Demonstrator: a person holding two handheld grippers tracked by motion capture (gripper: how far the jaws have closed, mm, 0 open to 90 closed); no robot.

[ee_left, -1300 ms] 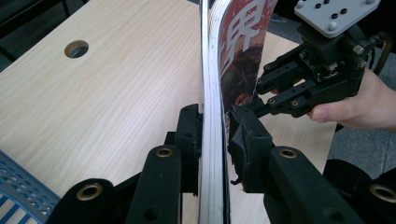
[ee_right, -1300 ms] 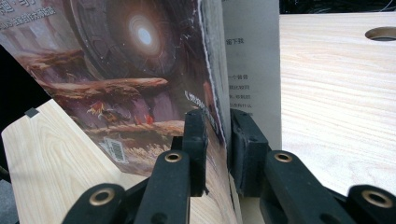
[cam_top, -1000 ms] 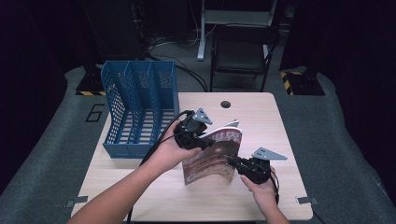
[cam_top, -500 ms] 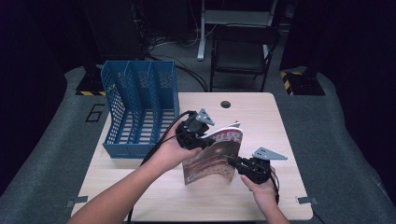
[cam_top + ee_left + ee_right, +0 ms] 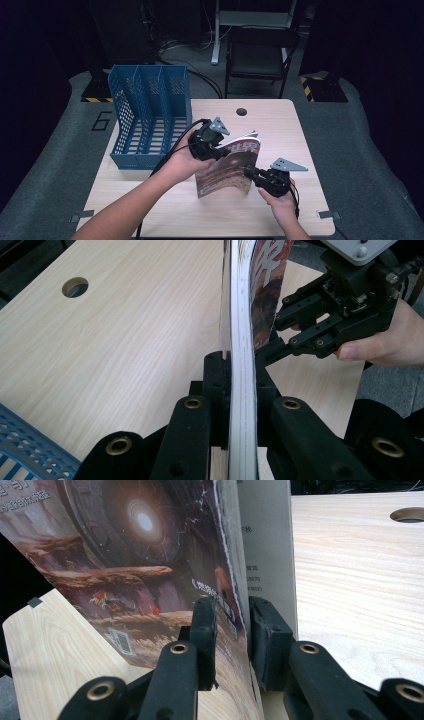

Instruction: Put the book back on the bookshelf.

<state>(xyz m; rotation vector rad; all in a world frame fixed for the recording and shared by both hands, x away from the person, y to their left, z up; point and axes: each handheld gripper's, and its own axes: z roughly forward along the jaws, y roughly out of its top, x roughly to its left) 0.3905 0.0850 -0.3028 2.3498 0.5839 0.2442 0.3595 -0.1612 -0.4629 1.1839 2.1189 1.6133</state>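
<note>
Magazine held on edge between both tools, file rack to its left

The magazine [image 5: 229,165] stands upright above the tabletop [image 5: 280,125], its long edge running from the left tool [image 5: 212,150] to the right tool [image 5: 251,175], each clamped on it. The blue file rack [image 5: 147,117] lies just beside the left tool, so that hand is nearer for slotting it in.

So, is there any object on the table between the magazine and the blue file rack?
Nothing visible does. The magazine is held upright by both grippers, left gripper and right gripper, and bare table lies between it and the blue file rack.
</note>
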